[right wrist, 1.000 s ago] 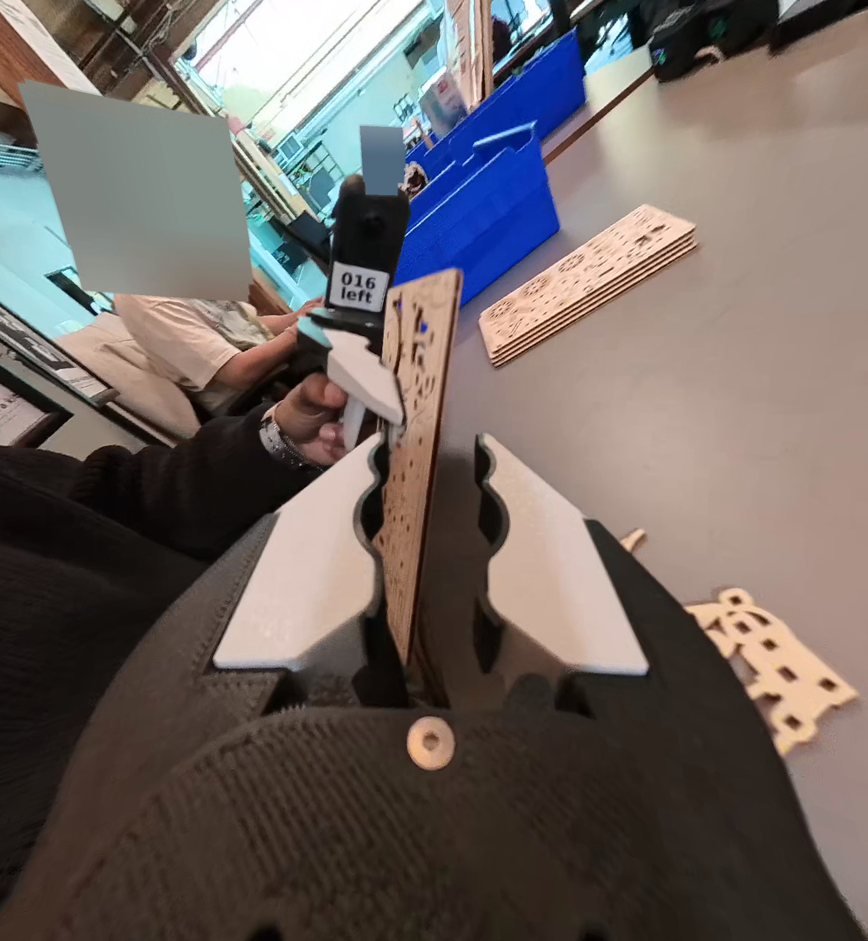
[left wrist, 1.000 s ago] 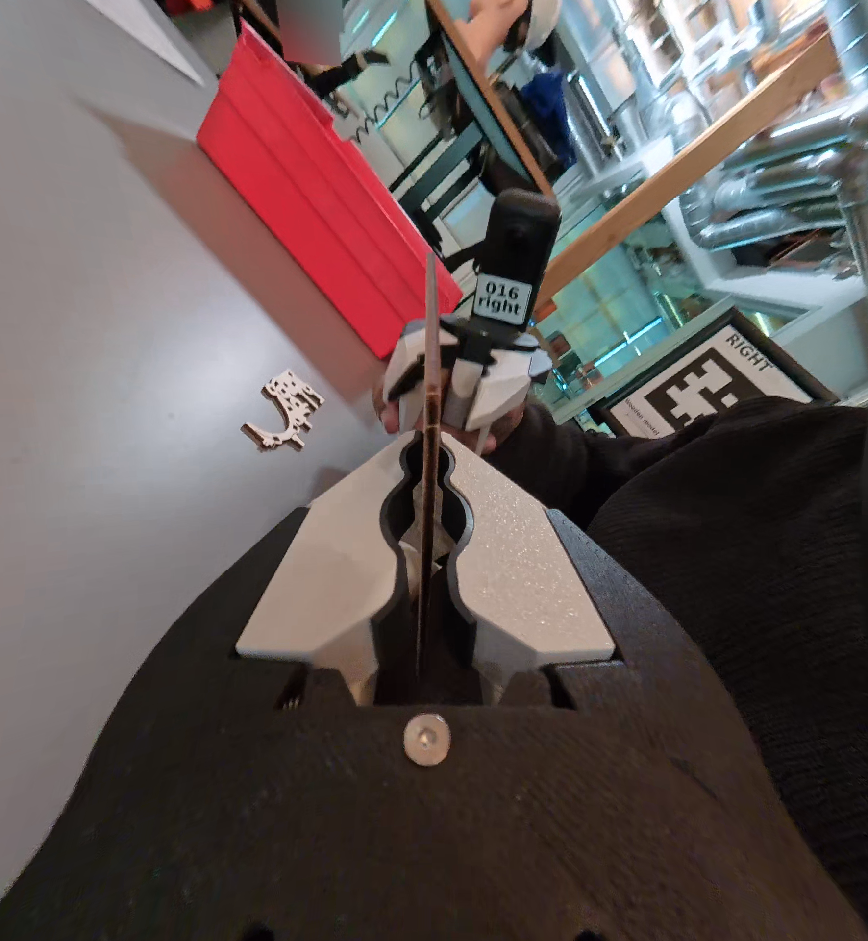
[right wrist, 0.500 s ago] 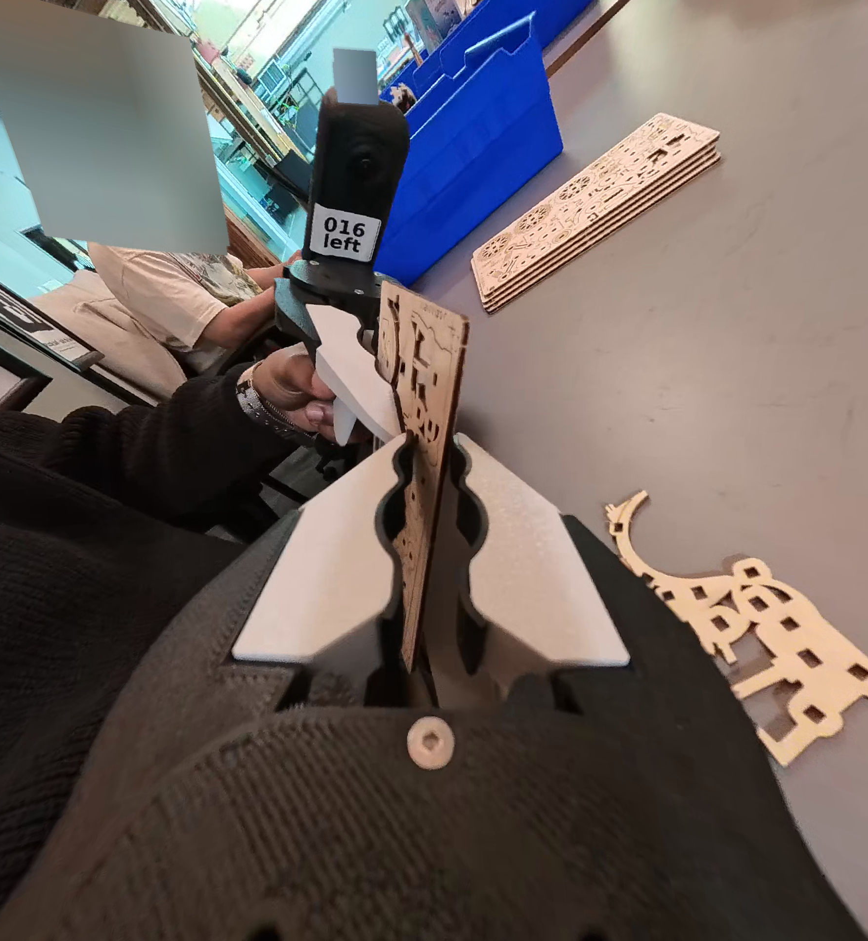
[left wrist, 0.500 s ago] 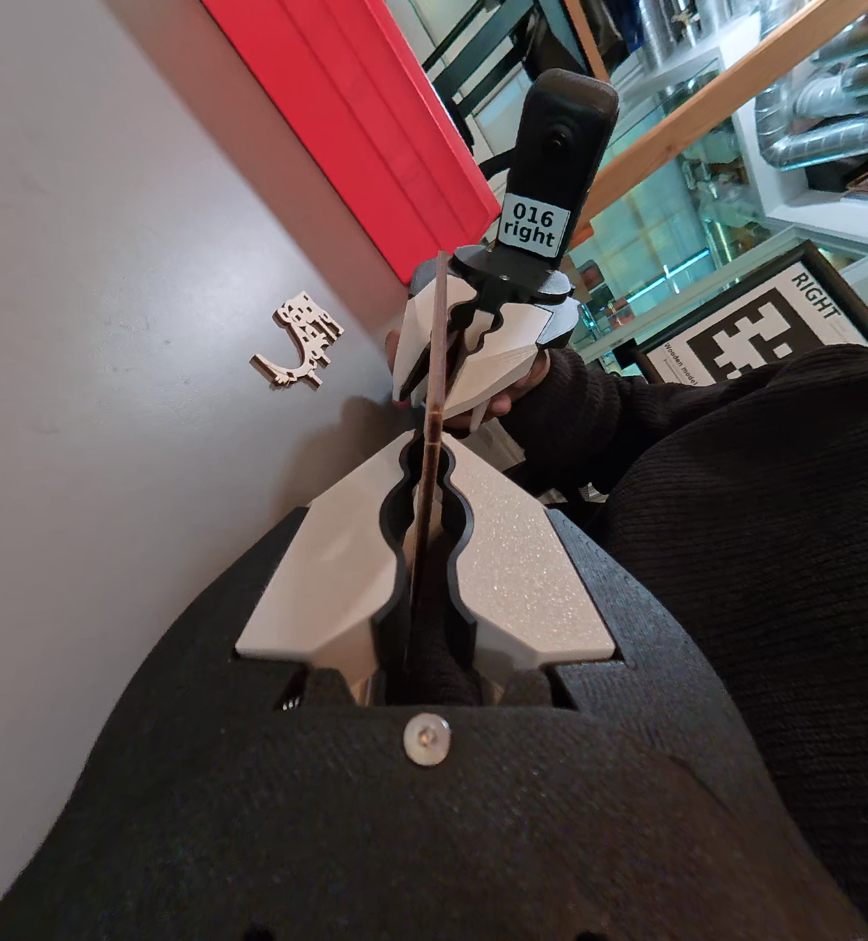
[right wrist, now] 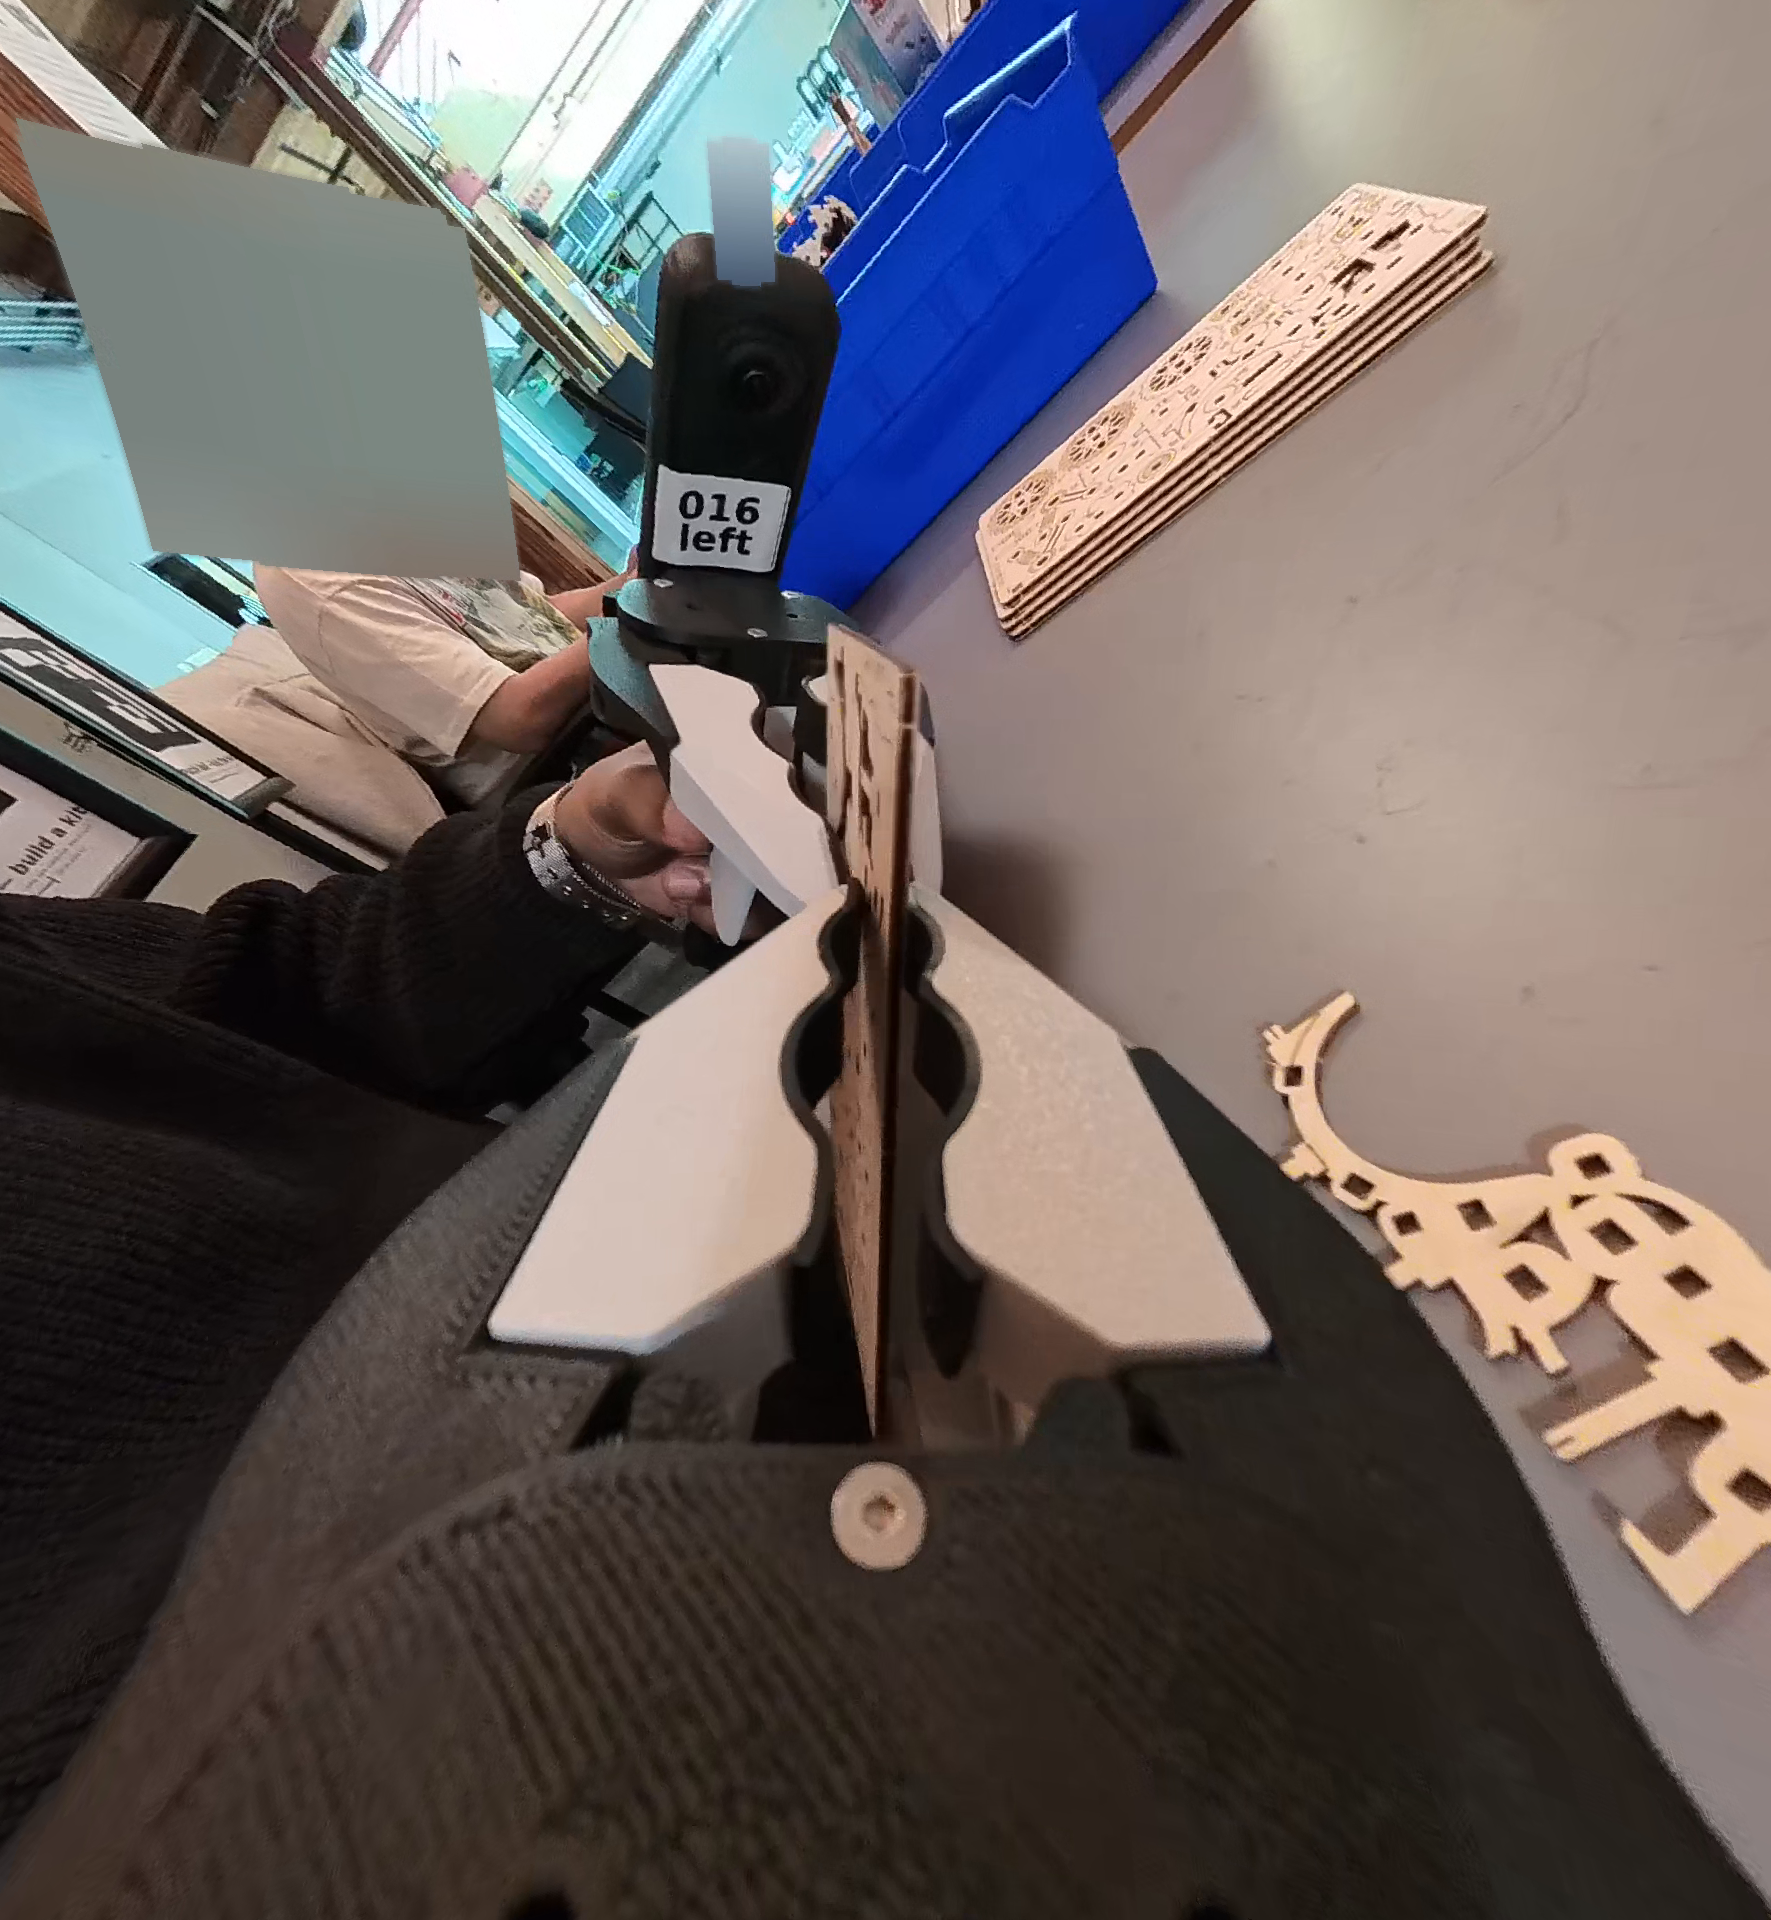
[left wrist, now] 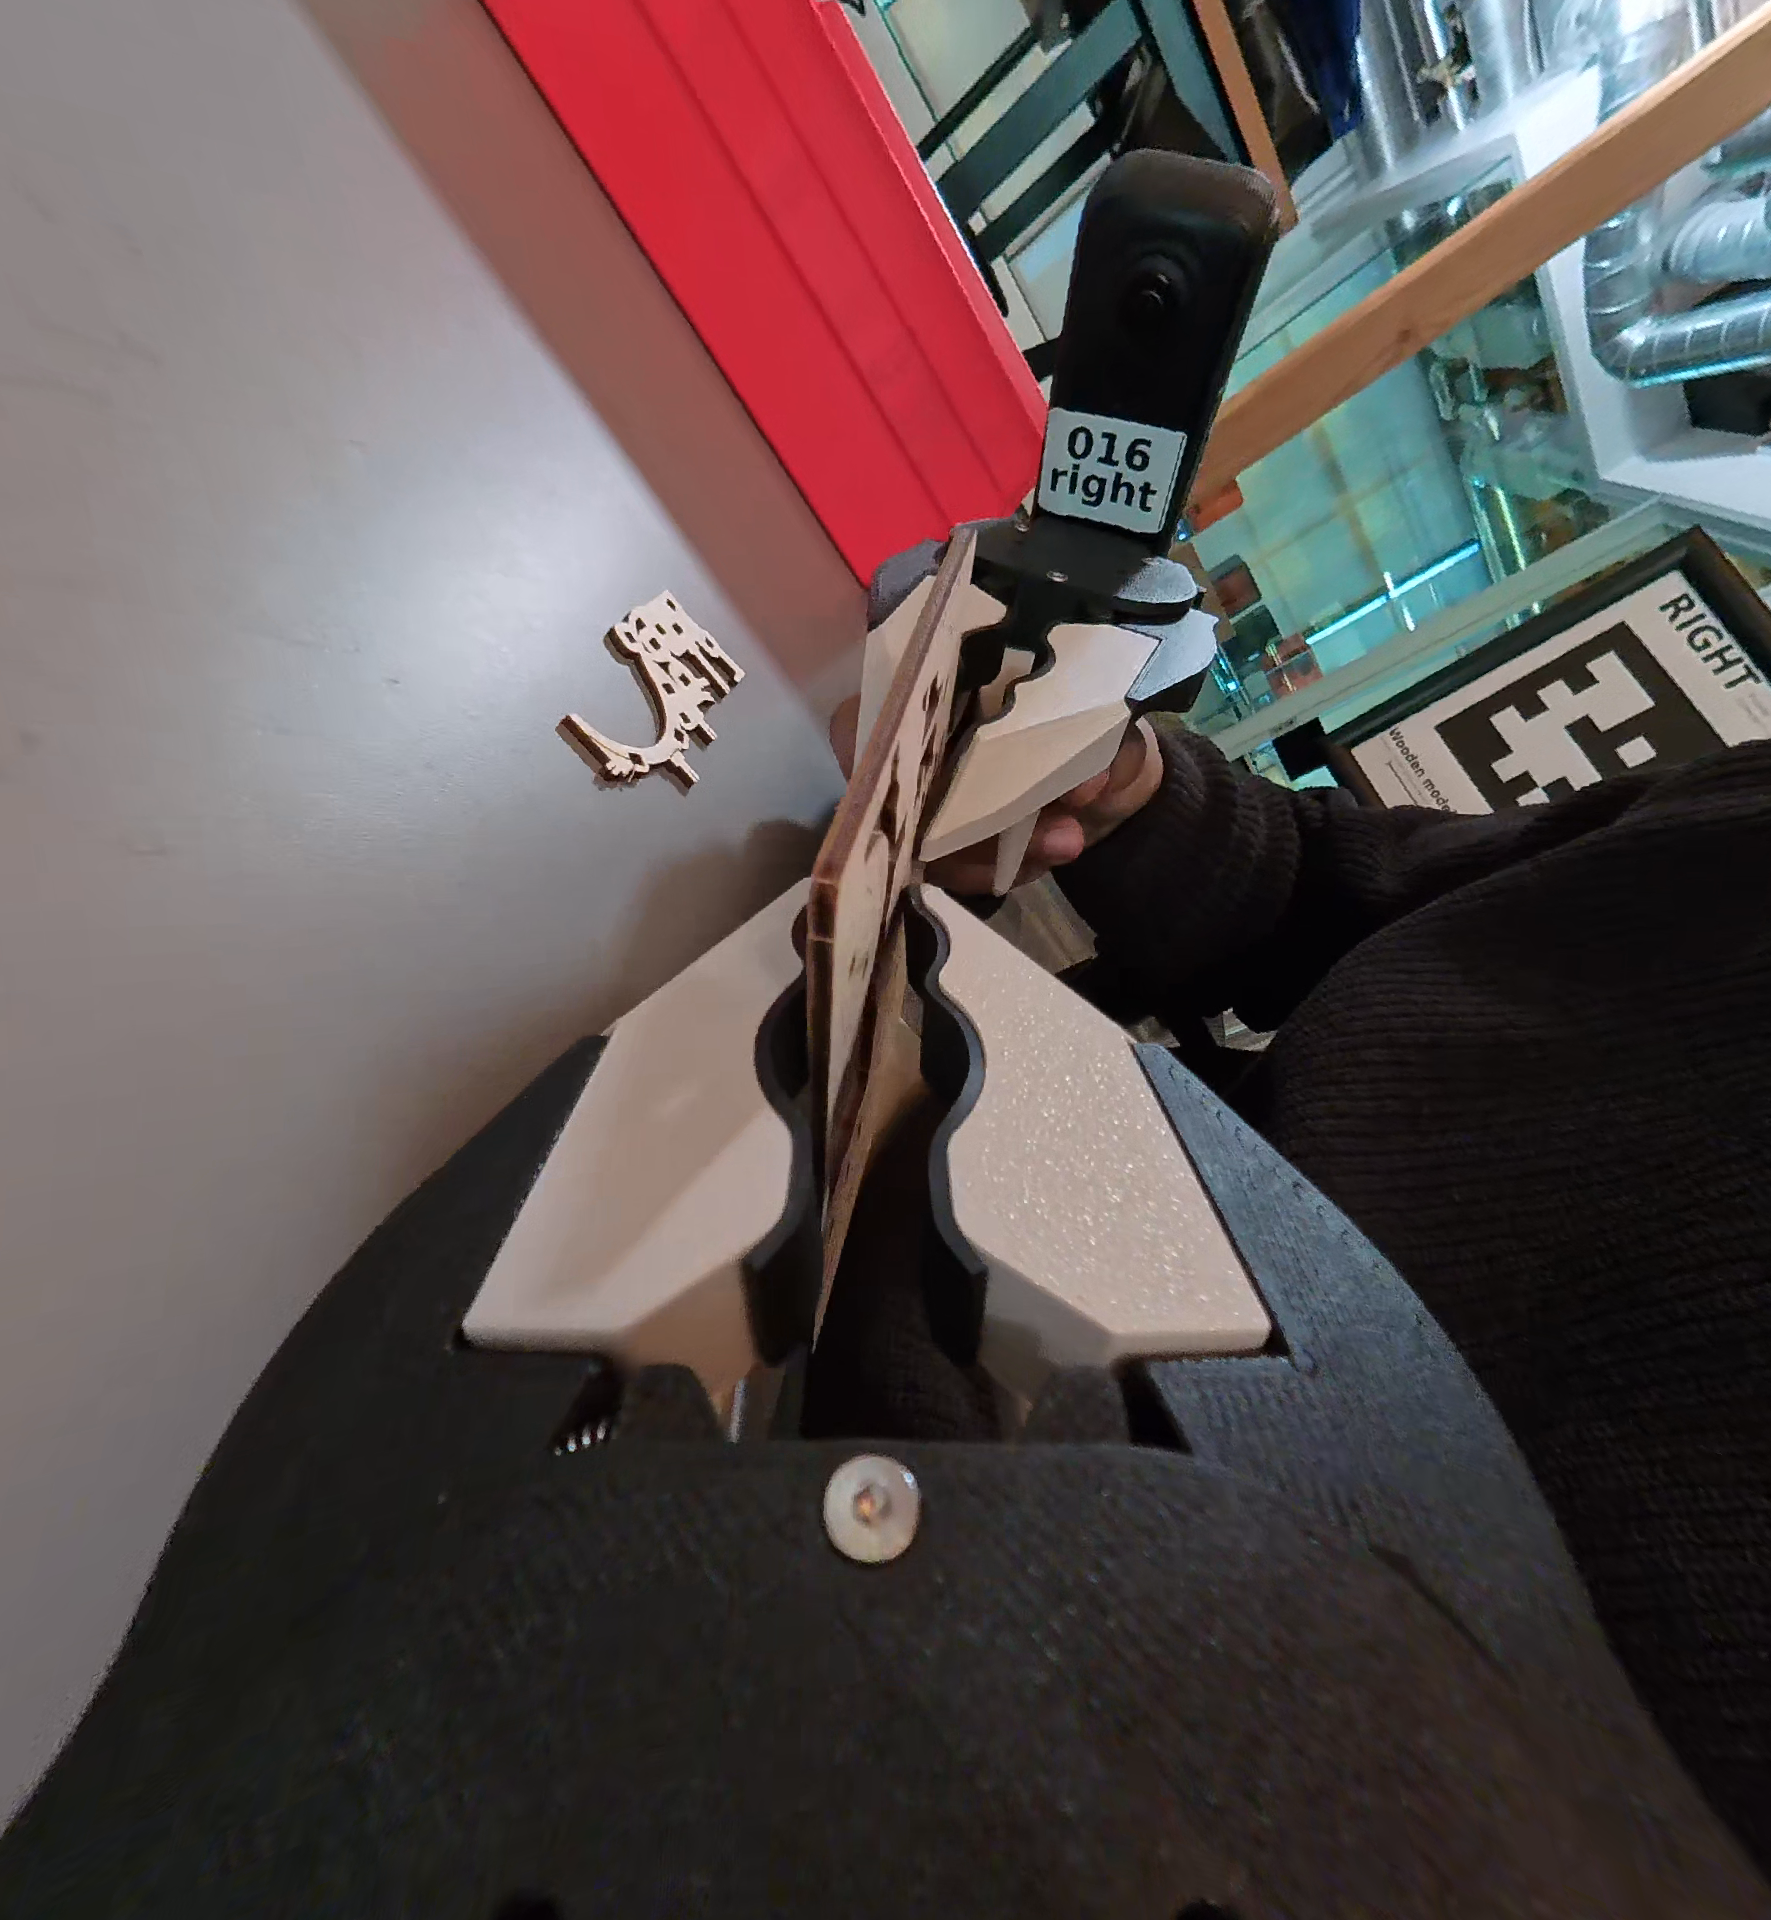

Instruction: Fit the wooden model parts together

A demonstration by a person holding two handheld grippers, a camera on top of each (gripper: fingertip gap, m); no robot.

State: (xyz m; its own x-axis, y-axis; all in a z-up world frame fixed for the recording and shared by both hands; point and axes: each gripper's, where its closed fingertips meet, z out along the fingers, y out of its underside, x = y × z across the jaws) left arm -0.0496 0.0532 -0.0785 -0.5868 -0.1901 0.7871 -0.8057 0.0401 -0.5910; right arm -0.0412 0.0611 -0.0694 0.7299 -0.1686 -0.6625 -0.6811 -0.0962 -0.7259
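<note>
Left gripper (left wrist: 865, 935): lower centre of the left wrist view, its white fingers (left wrist: 1089, 1164) drawn in on a thin wooden sheet (left wrist: 860, 1039) that stands on edge between them, leaning toward the left finger.
Right gripper (right wrist: 881, 925): lower centre of the right wrist view, pinching the same sheet edge-on, with only narrow gaps at the scalloped recesses.
Wooden sheet: laser-cut with small holes, held above the table, spanning from one gripper to the other at mid-frame.
Loose cut-out piece (right wrist: 1587, 1299): pale curved part with square holes, flat on the grey table (right wrist: 1483, 727), right edge of the right wrist view.
Stack of wooden sheets (right wrist: 1245, 405): upper right of that view, beside a blue bin (right wrist: 964, 312).
Red bin (left wrist: 787, 260): top centre of the left wrist view.
</note>
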